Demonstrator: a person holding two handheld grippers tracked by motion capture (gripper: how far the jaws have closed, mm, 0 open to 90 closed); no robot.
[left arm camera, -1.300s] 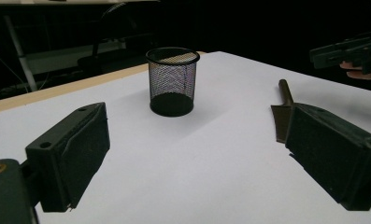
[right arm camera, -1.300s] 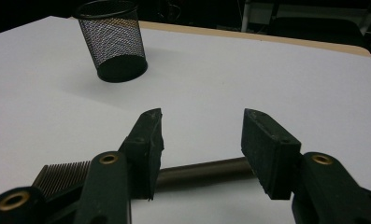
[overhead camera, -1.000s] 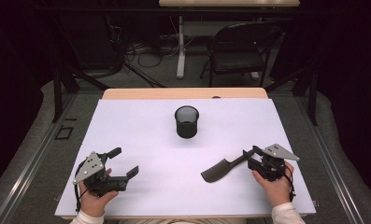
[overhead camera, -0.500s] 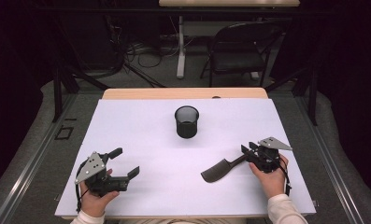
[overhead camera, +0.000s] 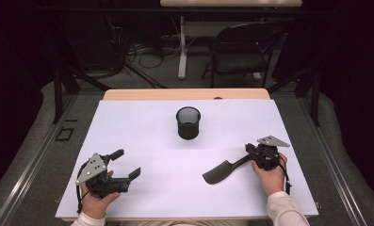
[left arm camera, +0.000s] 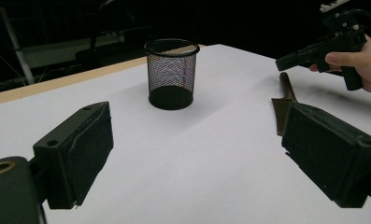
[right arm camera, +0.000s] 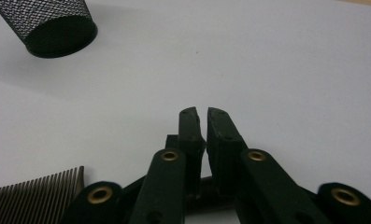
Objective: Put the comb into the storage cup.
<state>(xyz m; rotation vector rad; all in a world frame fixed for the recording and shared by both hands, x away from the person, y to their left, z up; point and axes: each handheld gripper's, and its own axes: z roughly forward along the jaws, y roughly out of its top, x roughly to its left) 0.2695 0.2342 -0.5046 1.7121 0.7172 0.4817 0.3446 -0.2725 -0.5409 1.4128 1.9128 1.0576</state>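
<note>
Now the right gripper (overhead camera: 248, 151) has its jaws closed on the handle of the comb (overhead camera: 218, 172); they have just been closing, with the handle between them. In the right gripper view the two jaws stand nearly together, a dark bar of handle crossing beneath them and the comb's teeth (right arm camera: 38, 199) fanning out at lower left.

Handling, judged: the comb looks like thin moulded plastic, so light and stiff along the spine, with fine teeth that would flex or snag if pinched. The smooth, narrow handle may pivot in a two-jaw grip, with the toothed end drooping. The handle is the right place to hold; a grip nearer the head would cut the swing.

Appearance: dark brown to black, a broad toothed head tapering to a slim straight handle, teeth close and even.

Location: it lies flat on the white table (overhead camera: 147, 141), right of centre, handle angled up toward the right gripper and head toward the person's side. The black mesh cup (overhead camera: 188, 123) stands upright, well apart, at the table's middle.

The left gripper (overhead camera: 126, 165) rests at the near left corner, jaws wide open with nothing between them, as its own view confirms.
</note>
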